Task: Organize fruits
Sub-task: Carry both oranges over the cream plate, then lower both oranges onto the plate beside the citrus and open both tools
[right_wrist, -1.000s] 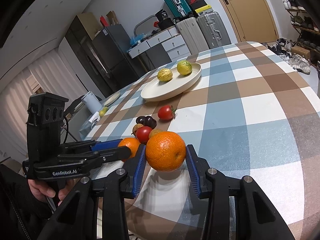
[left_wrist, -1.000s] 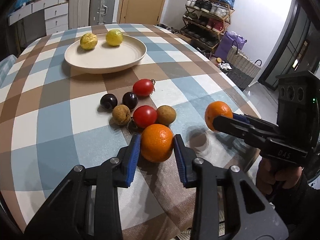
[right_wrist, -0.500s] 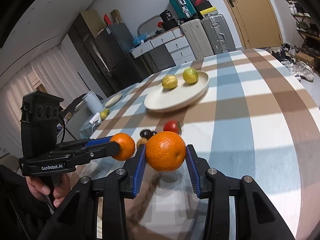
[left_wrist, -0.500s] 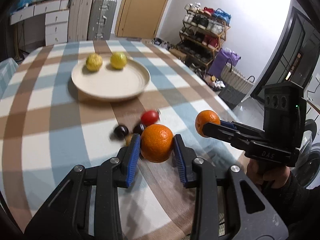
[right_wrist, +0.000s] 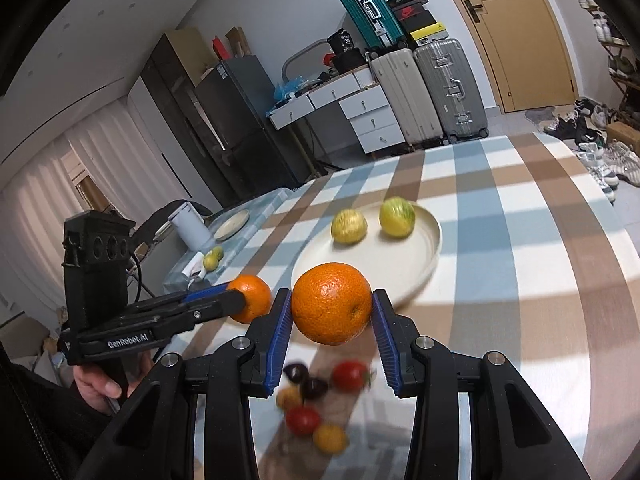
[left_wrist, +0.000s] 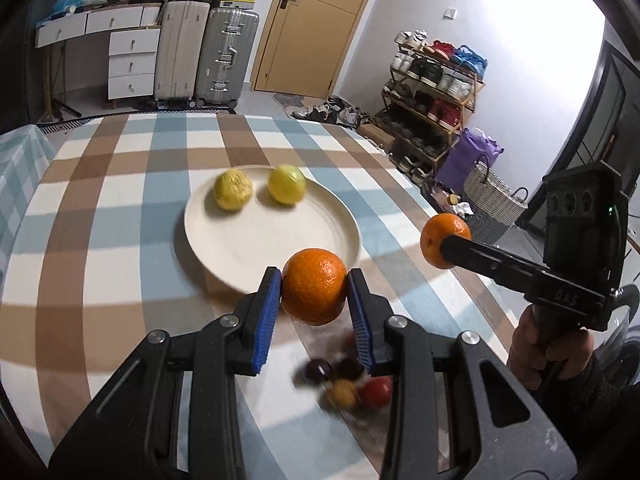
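Observation:
My left gripper (left_wrist: 315, 298) is shut on an orange (left_wrist: 314, 285) and holds it in the air just short of the cream plate (left_wrist: 256, 252). My right gripper (right_wrist: 331, 312) is shut on a second orange (right_wrist: 330, 302), also lifted near the plate's rim (right_wrist: 424, 276). Each gripper shows in the other's view: the right one (left_wrist: 440, 246) with its orange (left_wrist: 436, 236), the left one (right_wrist: 250, 298) with its orange (right_wrist: 254, 296). Two yellow-green fruits (left_wrist: 233, 190) (left_wrist: 286, 184) lie on the far side of the plate.
Small fruits lie on the checked tablecloth below the grippers: red tomatoes (right_wrist: 349, 375), dark plums (right_wrist: 310, 387) and brownish round ones (right_wrist: 329, 437). A side table with a white jug (right_wrist: 188, 226) stands left. The table's right edge (left_wrist: 420, 200) drops to a shoe rack and basket.
Both grippers have lifted their oranges off the table and moved forward toward the plate. The small fruits now lie beneath and behind the fingers.

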`<state>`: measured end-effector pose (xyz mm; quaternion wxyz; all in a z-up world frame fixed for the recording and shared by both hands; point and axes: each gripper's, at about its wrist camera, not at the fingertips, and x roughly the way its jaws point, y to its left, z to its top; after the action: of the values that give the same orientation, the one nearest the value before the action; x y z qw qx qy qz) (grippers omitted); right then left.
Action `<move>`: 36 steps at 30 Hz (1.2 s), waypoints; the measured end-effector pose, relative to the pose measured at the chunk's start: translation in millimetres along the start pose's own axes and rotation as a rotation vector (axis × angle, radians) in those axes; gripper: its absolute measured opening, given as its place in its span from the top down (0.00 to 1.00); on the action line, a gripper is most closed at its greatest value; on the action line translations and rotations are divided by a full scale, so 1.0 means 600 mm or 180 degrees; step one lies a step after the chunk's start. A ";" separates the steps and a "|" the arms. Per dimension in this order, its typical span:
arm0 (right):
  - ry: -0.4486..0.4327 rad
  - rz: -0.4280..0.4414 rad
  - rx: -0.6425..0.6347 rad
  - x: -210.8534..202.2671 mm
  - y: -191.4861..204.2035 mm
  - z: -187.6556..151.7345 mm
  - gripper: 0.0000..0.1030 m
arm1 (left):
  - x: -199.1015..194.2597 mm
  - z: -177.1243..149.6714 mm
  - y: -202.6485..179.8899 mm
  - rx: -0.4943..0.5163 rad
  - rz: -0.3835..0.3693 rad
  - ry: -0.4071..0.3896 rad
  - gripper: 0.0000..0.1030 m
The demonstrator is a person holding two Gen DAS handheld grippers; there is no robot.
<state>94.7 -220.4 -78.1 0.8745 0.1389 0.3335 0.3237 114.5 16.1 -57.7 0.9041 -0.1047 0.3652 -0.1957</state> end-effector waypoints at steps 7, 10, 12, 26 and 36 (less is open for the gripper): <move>0.0108 0.0085 -0.0130 0.070 0.004 0.072 0.61 | 0.050 0.057 0.055 -0.0123 0.0133 -0.0014 0.70; 0.0157 0.0106 -0.0190 0.105 0.002 0.102 0.61 | 0.075 0.075 0.082 -0.0169 0.0201 -0.0023 0.70; 0.0197 0.0088 -0.0216 0.126 -0.002 0.116 0.61 | 0.092 0.082 0.099 -0.0204 0.0223 -0.0013 0.70; 0.0574 -0.0076 -0.0281 0.288 -0.040 0.192 0.61 | 0.187 0.093 0.162 -0.0270 0.0183 0.0127 0.70; 0.0785 -0.0190 -0.0284 0.342 -0.061 0.185 0.61 | 0.204 0.088 0.172 -0.0283 0.0209 0.0116 0.70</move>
<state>303.7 -115.9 -114.1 0.8414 0.0491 0.4277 0.3267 260.6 58.7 -130.3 0.8977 -0.1292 0.3931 -0.1512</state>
